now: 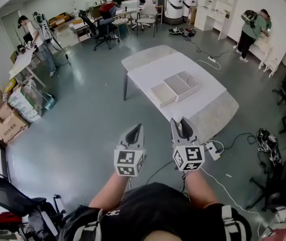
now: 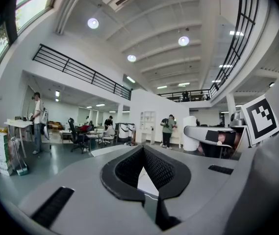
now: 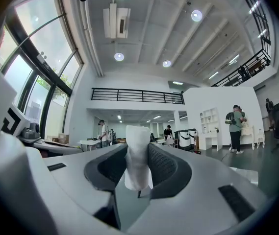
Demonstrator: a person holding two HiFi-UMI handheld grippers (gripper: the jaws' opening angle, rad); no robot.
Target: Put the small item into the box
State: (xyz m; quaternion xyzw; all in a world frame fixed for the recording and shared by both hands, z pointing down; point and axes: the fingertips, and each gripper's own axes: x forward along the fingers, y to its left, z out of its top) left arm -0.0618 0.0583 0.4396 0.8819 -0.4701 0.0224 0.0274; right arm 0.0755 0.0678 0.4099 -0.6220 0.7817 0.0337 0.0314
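Half done, we judge: the right tool [image 1: 182,122] clamps the item [image 3: 138,153], well short of the box [image 1: 189,92] on the bench [image 1: 153,69] — the left tool [image 1: 135,129] is closed, empty. Next: carry it over the box, then release.

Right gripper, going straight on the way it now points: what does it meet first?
Nothing close: the right gripper, shut on the small white wrapped item, points level over open grey floor. The white table ahead seems lower, though depth is unclear.

Bright overhead lamps [image 2: 183,41], fisheye-warped edges, sharp
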